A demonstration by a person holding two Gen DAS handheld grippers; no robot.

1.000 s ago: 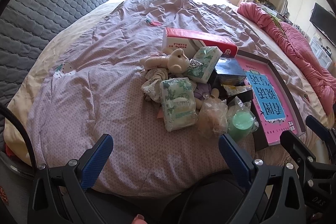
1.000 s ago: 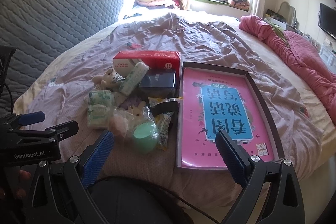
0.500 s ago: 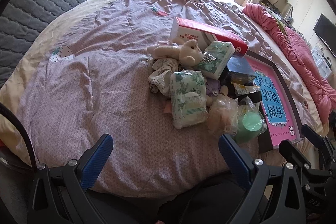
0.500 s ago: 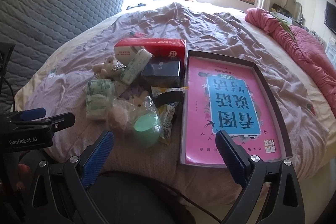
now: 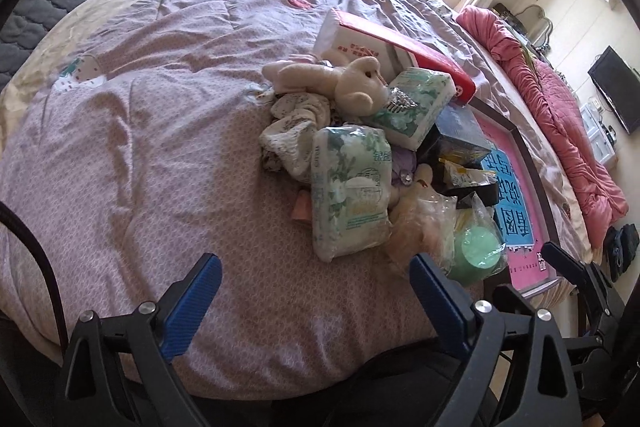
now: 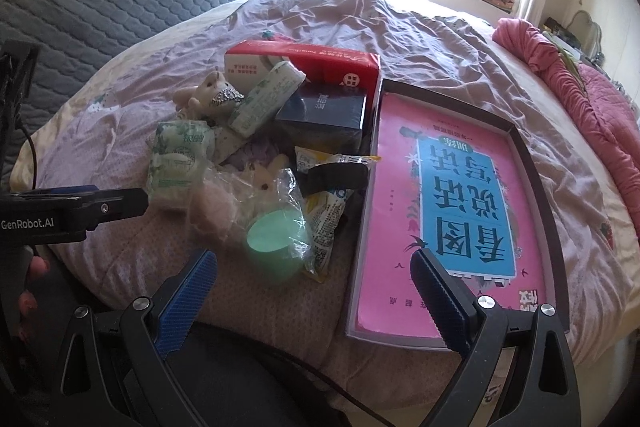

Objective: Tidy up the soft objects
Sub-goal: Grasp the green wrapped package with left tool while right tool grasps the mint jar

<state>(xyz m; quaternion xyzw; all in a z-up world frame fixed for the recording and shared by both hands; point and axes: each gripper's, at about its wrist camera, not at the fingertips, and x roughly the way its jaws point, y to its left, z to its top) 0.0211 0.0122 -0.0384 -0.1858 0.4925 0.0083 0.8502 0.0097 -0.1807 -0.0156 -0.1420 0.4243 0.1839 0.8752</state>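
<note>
Left gripper (image 5: pixel 314 281): jaws wide apart, nothing between them, hovering over the near edge of the bed (image 5: pixel 120 155). Right gripper (image 6: pixel 312 279): jaws likewise spread and empty.

Just ahead of the left jaws, slightly right of centre, lies a green-patterned tissue pack (image 5: pixel 350 193), flat on the quilt. Beside it on the right, a crinkled clear bag (image 5: pixel 424 223) and a mint-green cup (image 6: pixel 276 241) in plastic wrap; in the right wrist view the cup sits near the gap between the right jaws, toward the left finger.

Behind the pack: a bundle of patterned cloth (image 5: pixel 294 131), then a cream plush bear (image 5: pixel 340 83) lying on its side, its head touching a second tissue pack (image 5: pixel 414 107).

Farther back, a dark box (image 6: pixel 324 113) and a red-and-white carton (image 6: pixel 304 65).

Right of the pile, a pink book in a shallow tray (image 6: pixel 452 211), well apart from the soft things.
</note>
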